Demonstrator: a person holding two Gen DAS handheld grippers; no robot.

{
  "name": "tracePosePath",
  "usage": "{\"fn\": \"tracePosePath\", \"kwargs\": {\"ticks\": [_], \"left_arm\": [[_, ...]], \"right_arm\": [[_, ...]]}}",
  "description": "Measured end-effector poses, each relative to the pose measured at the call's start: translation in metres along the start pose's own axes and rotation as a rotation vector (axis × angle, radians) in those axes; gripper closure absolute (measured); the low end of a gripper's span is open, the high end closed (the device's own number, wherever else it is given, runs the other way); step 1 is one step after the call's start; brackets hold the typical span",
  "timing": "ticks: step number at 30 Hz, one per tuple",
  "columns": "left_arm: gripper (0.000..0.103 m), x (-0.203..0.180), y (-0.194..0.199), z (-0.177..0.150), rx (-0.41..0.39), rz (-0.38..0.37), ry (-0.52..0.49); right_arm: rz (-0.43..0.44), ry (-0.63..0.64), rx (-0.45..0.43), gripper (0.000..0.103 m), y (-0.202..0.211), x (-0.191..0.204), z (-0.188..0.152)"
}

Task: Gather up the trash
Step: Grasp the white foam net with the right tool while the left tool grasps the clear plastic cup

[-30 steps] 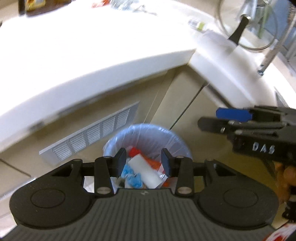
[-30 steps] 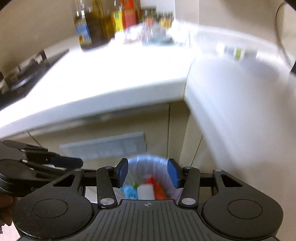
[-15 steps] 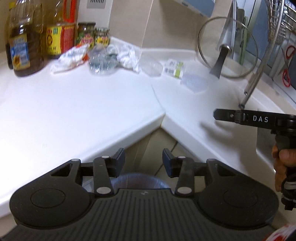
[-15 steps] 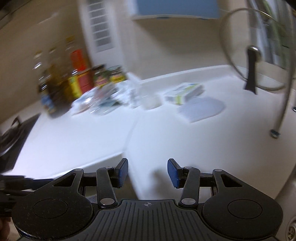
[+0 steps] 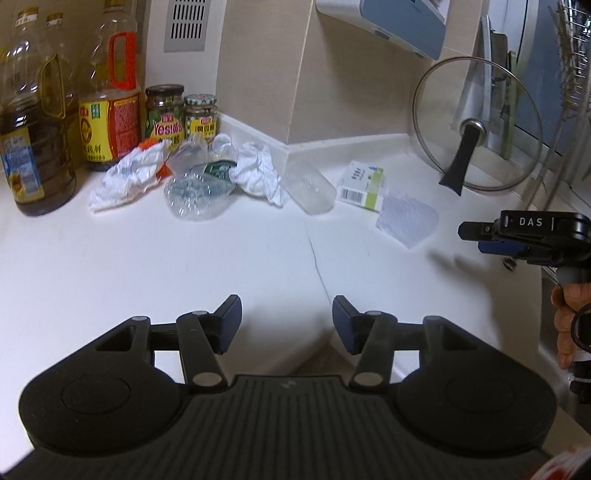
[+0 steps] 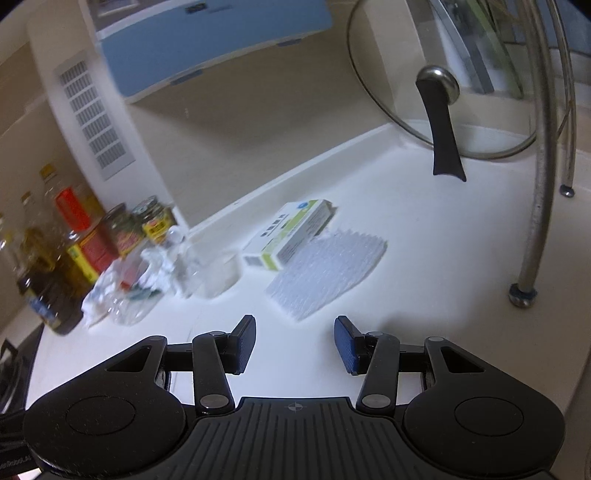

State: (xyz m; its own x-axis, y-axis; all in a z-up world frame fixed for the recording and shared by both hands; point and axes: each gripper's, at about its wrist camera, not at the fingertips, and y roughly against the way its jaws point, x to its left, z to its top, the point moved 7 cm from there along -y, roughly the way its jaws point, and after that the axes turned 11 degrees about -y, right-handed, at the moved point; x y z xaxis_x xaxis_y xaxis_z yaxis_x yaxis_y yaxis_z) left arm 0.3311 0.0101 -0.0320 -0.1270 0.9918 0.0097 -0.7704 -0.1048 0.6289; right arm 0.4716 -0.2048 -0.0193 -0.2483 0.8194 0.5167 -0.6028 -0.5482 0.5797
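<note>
Trash (image 5: 236,173) ahead on counter (image 5: 184,258) | left tongs (image 5: 287,325), right tongs (image 6: 294,345) agape, apart

Crumpled white wrapper (image 5: 125,175), crushed clear bottle (image 5: 197,188), tissue wad (image 5: 258,173), clear cup (image 5: 309,186) on its side, green-white box (image 5: 360,184)

White corner countertop (image 5: 184,266), beige walls (image 5: 258,66), perhaps a vent (image 5: 184,24)

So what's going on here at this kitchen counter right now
A person is clearing trash off the white counter with two handheld grippers. The left gripper and right gripper are both open and empty, held above the counter. Not yet picked up: crumpled paper, a crushed clear bottle, a white tissue wad, a clear plastic cup on its side, a small box and a bubble-wrap sheet, which is nearest the right gripper.
</note>
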Motion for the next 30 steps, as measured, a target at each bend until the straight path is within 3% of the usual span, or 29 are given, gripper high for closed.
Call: {"fn": "tracePosePath", "kwargs": {"ticks": [13, 18, 26, 28, 29, 30], "left_arm": [[0.043, -0.01, -0.054, 0.04, 0.011, 0.041, 0.014], [0.036, -0.017, -0.076, 0.054, 0.024, 0.05, 0.018], [0.036, -0.03, -0.104, 0.075, 0.027, 0.052, -0.013], [0.036, -0.033, -0.11, 0.079, 0.027, 0.047, -0.015], [0.036, -0.034, -0.112, 0.081, 0.026, 0.045, -0.016], [0.036, -0.036, -0.115, 0.083, 0.027, 0.042, -0.019]], "right_arm": [[-0.049, -0.105, 0.08, 0.055, -0.086, -0.036, 0.037], [-0.05, -0.091, 0.096, 0.055, -0.108, -0.042, 0.045], [-0.075, -0.021, 0.052, 0.056, -0.125, -0.034, 0.052], [-0.081, 0.011, 0.05, 0.07, -0.129, -0.03, 0.051], [-0.079, 0.026, 0.054, 0.086, -0.131, -0.029, 0.05], [-0.078, 0.036, 0.055, 0.088, -0.132, -0.028, 0.05]]}}
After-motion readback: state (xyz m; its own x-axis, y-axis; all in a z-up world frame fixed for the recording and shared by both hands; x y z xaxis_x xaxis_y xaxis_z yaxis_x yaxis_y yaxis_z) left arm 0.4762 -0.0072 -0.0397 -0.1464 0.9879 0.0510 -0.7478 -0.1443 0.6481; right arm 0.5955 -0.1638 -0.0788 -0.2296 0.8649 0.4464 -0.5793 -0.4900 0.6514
